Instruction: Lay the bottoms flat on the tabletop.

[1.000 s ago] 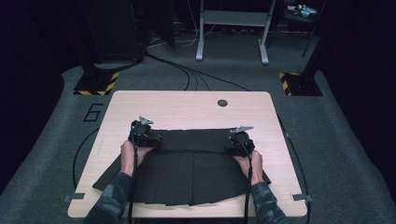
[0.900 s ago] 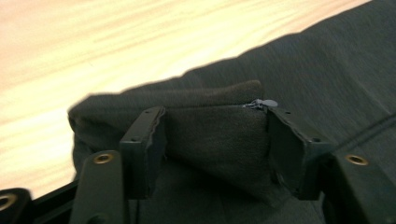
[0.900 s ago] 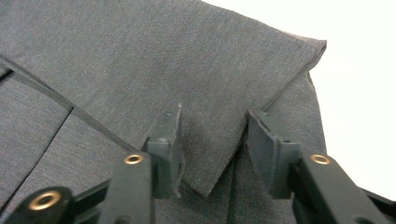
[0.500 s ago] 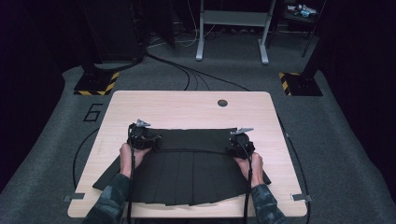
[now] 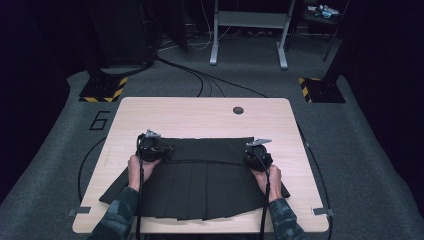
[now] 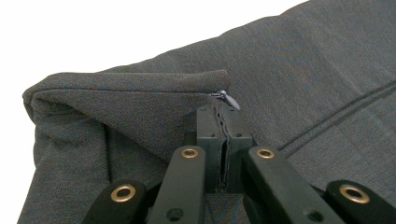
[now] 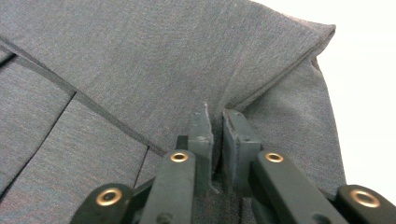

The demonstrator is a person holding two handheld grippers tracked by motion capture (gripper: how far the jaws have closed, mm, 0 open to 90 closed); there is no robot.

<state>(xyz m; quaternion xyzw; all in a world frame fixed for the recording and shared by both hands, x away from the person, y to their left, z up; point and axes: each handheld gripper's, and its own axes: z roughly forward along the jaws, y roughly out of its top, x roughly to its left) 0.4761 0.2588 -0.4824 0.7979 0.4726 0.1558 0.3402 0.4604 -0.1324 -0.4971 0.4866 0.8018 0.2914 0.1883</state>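
both tongs (image 5: 152, 147) (image 5: 257, 154) drew nearer, pinching the skirt's (image 5: 200, 185) folded waistband corners.

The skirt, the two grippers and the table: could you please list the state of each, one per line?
pleated skirt: lying flat on the table, waistband at the far side with both ends folded over, hem toward the person.
left gripper: shut on the skirt's folded waistband corner.
right gripper: closed down on a pinch of skirt fabric, a narrow gap left.
table: far half bare apart from a round dark grommet.
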